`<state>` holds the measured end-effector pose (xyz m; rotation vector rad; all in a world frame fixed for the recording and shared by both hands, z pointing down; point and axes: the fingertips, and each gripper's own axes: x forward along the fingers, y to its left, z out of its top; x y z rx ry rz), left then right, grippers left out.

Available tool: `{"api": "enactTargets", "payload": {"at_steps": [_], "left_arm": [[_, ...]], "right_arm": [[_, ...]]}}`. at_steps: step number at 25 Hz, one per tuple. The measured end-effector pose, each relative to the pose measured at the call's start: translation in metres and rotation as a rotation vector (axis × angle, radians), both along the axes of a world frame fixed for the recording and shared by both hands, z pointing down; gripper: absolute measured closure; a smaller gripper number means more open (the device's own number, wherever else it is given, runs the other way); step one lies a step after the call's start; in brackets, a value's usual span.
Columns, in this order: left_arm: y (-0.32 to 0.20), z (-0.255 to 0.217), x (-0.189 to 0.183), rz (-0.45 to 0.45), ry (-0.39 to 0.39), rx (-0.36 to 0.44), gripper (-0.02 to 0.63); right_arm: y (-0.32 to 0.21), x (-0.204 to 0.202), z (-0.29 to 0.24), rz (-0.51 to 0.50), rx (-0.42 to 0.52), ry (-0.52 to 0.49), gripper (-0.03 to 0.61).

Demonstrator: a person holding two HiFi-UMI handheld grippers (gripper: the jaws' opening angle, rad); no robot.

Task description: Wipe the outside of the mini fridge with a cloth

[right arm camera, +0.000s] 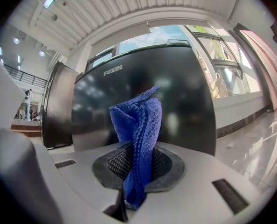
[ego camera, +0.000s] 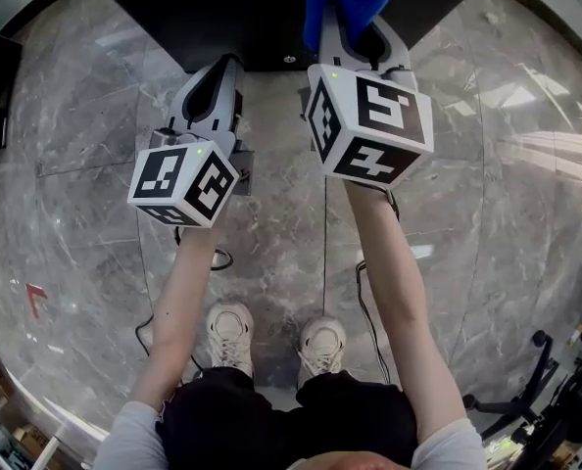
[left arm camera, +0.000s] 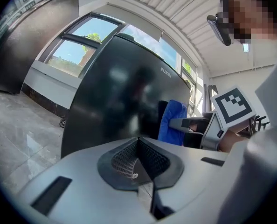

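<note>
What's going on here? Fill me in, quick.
A person stands on a marble floor facing a black mini fridge, a gripper in each hand. The right gripper is shut on a blue cloth, held up in front of the fridge; whether the cloth touches it cannot be told. The left gripper is shut with nothing between its jaws, held a little further back.

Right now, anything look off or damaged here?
Nothing stands out. The mini fridge stands upright with no visible dents or spills, the blue cloth is clamped in the right gripper, and the left gripper is shut on nothing.
</note>
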<state>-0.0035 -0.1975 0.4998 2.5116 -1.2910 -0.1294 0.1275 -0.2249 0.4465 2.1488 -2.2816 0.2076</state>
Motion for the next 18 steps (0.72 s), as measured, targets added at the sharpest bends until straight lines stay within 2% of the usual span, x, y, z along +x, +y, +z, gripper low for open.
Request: {"api": "enactTargets", "payload": {"at_steps": [5,11,18], "left_arm": [[0.005,0.007,0.023,0.021,-0.027,-0.009,0.609],[0.004,0.008,0.032,0.023,-0.023,-0.008,0.609],[0.006,0.020,0.046,0.044,-0.032,-0.026,0.609]], "right_arm": [[0.007,0.051,0.002,0.093,0.001,-0.035,0.506],[0.012,0.100,0.005,0.200,-0.005,-0.064,0.506],[0.016,0.140,0.013,0.285,-0.014,-0.066,0.506]]}}
